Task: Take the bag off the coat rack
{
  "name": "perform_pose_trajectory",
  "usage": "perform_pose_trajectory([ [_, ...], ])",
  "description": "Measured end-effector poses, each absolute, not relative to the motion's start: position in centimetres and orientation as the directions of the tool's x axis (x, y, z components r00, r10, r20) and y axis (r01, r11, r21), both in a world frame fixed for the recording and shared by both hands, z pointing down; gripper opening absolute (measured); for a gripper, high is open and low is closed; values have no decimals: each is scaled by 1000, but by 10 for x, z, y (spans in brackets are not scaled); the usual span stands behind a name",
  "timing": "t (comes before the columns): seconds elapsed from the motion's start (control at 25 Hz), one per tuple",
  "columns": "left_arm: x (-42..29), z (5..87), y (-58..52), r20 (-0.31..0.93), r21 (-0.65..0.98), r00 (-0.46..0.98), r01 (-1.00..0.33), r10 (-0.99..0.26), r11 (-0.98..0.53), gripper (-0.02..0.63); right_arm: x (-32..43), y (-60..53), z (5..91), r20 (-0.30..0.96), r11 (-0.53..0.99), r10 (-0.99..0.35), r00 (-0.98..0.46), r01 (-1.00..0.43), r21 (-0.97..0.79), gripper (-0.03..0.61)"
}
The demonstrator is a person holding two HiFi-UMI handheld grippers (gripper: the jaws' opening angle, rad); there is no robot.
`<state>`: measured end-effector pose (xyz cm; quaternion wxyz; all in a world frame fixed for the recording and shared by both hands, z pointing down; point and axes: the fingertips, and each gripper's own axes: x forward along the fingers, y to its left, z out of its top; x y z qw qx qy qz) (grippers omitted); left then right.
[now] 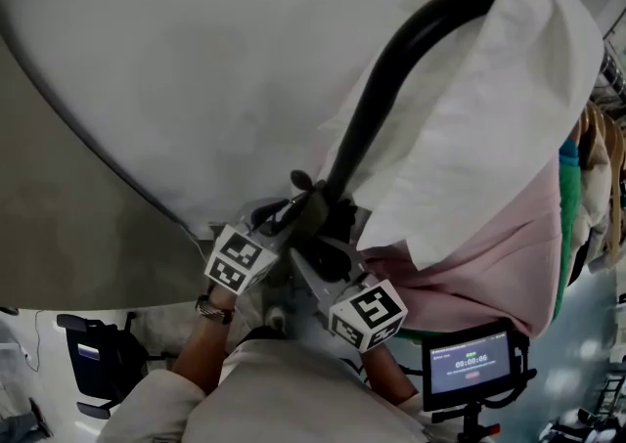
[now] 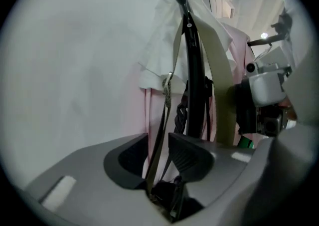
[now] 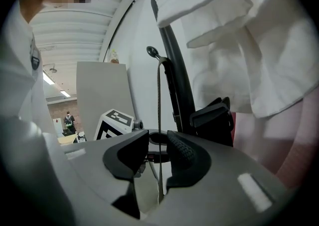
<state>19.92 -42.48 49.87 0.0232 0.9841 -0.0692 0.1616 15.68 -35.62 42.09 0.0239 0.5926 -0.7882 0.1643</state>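
Note:
The bag's olive strap point(image 2: 163, 120) hangs from the black curved arm of the coat rack point(image 1: 391, 69), among white and pink garments. The strap runs down between the jaws of my left gripper point(image 2: 158, 152), which stand apart without pressing on it. A wider olive band point(image 2: 220, 80) hangs just to its right. My right gripper point(image 3: 158, 150) is open too, and the strap point(image 3: 159, 100), seen edge-on as a thin line, passes through its gap. In the head view both grippers, left point(image 1: 286, 219) and right point(image 1: 318, 247), meet at the foot of the rack arm. The bag's body is hidden.
A white garment point(image 1: 489, 109) and a pink one point(image 1: 489, 265) drape over the rack at the right. A pale wall point(image 1: 196, 60) stands close behind. More clothes point(image 1: 587, 187) hang at the far right, and a small screen on a stand point(image 1: 472, 365) is below.

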Motion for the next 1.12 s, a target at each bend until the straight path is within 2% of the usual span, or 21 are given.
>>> perform_pose_trajectory([
  [0.28,205,500,-428,320,57,943,-118,-94,-991,123,158,-361,421,247,219,-931,-269,-953,-211,44],
  [0.4,206,497,-423,305,67,951,-84,-60,-994,83,157,-362,418,248,218,-933,-261,-957,-190,13],
  [0.44,207,496,-422,302,64,952,-73,-51,-995,52,156,-362,417,250,219,-933,-259,-959,-178,9],
  [0.52,208,497,-419,304,62,952,-58,-37,-996,32,155,-362,417,255,221,-932,-256,-962,-159,9],
  [0.76,208,491,-414,354,27,934,-56,-43,-998,15,157,-359,415,266,215,-932,-247,-966,-145,8],
  [1.12,196,493,-423,377,52,921,-127,-98,-991,14,153,-356,401,229,250,-930,-288,-951,-180,8],
])
